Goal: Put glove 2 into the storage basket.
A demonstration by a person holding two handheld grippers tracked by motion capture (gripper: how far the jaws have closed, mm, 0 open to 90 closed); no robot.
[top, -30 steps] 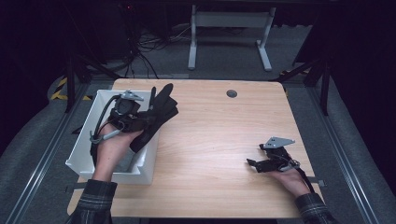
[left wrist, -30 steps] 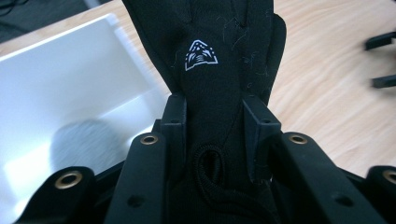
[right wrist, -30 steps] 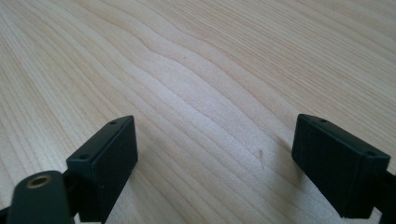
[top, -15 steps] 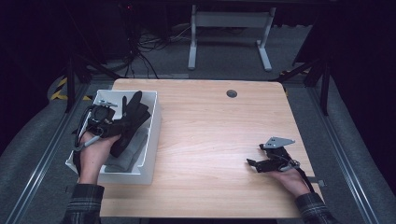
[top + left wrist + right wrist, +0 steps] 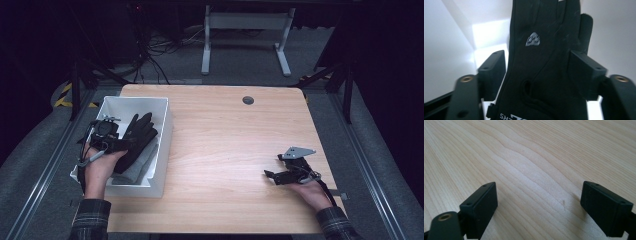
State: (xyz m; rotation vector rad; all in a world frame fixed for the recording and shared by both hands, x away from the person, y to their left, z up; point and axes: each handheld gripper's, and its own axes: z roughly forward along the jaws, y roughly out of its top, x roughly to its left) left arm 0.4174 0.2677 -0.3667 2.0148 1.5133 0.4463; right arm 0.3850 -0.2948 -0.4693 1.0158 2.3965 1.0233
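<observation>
At centre left of the high view we see the left gripper [image 5: 120,142] inside the white bin [image 5: 162,107], with a black glove [image 5: 140,137] lying across it. The glove's lower half and the gripper's tips merge into one dark mass there, so we cannot separate them in that view. In the left gripper view the glove [image 5: 544,65] runs up the middle of the frame between the two black jaws. The jaws have just been opening; a bright gap shows between the left-hand pad and the glove edge, and on the right the pad stands at the glove's edge, where dark on dark hides whether they touch. We read the jaws as released, with the glove between them. The glove's fingertips are cut off at the top of that frame and its cuff at the bottom, where white lettering is only partly legible; a grey emblem sits on its back. Beneath the glove in the high view lies a grey item [image 5: 137,167], too dim to identify. The bin walls [image 5: 454,50] appear blurred and overexposed behind the jaws. At lower right of the high view the right gripper [image 5: 270,176] rests on the table [image 5: 225,150], held by a hand whose sleeve is cut off by the frame edge. In the right gripper view its jaws stand wide apart over bare wood [image 5: 529,170], holding nothing.
</observation>
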